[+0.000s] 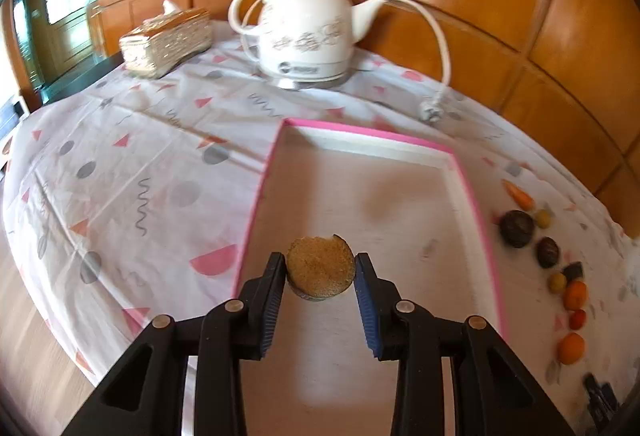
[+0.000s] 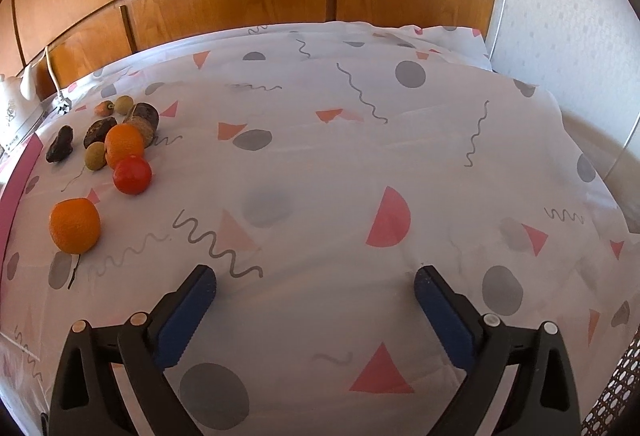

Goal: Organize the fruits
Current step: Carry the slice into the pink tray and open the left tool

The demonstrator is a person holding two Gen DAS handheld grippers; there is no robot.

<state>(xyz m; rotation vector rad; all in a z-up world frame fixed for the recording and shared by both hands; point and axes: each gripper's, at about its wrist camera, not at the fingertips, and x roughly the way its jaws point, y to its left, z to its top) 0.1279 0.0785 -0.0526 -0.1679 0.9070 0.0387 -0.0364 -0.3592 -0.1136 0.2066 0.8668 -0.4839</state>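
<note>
Left gripper (image 1: 320, 268): clamped on brown round fruit (image 1: 320, 266), above pink-rimmed tray (image 1: 478, 204).
Right gripper (image 2: 314, 286): spread wide, empty, over bare tablecloth (image 2: 320, 140).
Fruit row (image 2: 120, 148): beside tray edge.

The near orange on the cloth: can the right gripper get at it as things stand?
Probably yes. The right gripper is open and empty, and the near orange sits apart from the red fruit, with only bare tablecloth between it and the gripper. It lies well off to the gripper's left, so a sideways shift is needed.
</note>
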